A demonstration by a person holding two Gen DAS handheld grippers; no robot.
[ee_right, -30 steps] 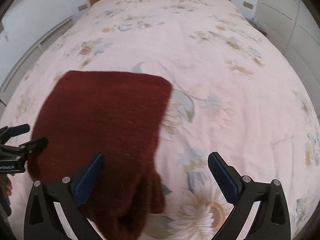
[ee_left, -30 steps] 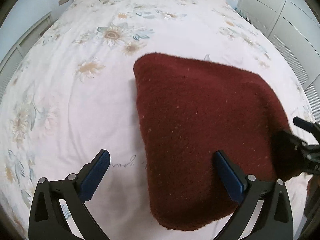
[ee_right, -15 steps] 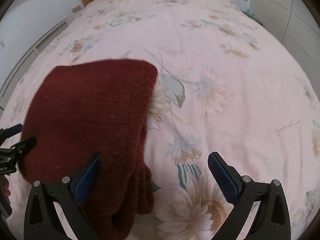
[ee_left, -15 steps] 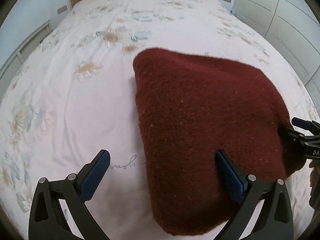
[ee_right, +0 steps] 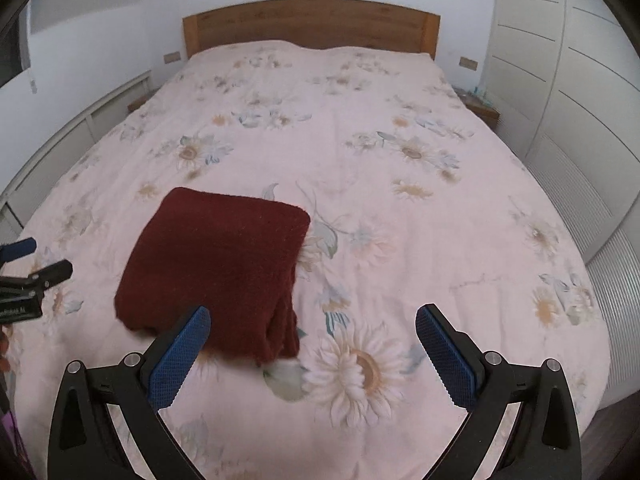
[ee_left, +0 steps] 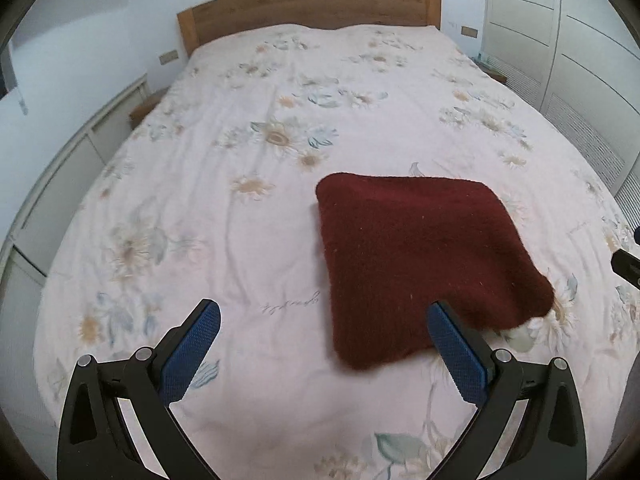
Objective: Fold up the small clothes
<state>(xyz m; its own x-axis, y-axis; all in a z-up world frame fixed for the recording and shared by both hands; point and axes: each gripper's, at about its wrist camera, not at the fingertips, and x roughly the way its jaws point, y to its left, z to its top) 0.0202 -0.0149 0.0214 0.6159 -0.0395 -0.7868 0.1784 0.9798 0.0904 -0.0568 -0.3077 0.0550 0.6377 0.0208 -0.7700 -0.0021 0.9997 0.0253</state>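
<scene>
Dark red knit garment (ee_left: 420, 256) lies folded into a rough square on the floral bedspread (ee_left: 240, 240), near the foot end. Left gripper (ee_left: 324, 344) spread wide, empty, above the spread beside the garment's near-left edge. Right gripper (ee_right: 312, 348) likewise wide apart, holding nothing. Wooden headboard (ee_right: 312, 24) far back.

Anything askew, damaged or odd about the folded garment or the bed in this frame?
Little stands out. The dark red garment lies folded on the floral bedspread, turned at an angle to the bed, its near-right corner bunched in loose layers. Both tongs, left and right, are open and empty.
</scene>
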